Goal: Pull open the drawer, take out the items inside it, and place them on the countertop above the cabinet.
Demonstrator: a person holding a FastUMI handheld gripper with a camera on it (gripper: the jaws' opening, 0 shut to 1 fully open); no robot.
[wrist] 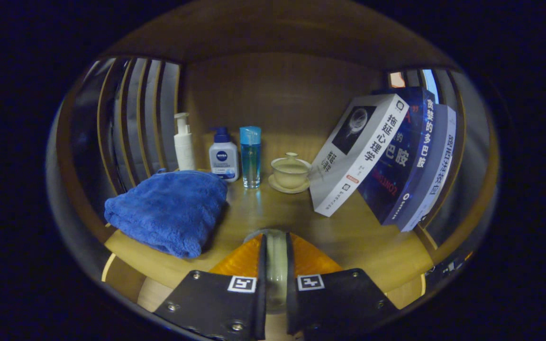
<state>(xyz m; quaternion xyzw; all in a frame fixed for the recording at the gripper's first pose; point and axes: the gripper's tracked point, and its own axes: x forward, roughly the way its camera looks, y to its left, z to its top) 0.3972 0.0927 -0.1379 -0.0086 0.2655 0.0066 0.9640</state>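
Three books (372, 156), three bottles (223, 155), tool (276, 251) closed around a pale object (276, 265).

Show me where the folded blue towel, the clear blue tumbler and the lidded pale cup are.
folded blue towel (168, 210), gripper view, top of the fold
clear blue tumbler (250, 158), gripper view, mid wall
lidded pale cup (290, 173), gripper view, bowl front

Pale item (276, 265) between fingers, unidentifiable.

My gripper (276, 265) points level over the front edge of the shelf, its two orange fingers (242, 258) drawn close together around a pale rounded piece.
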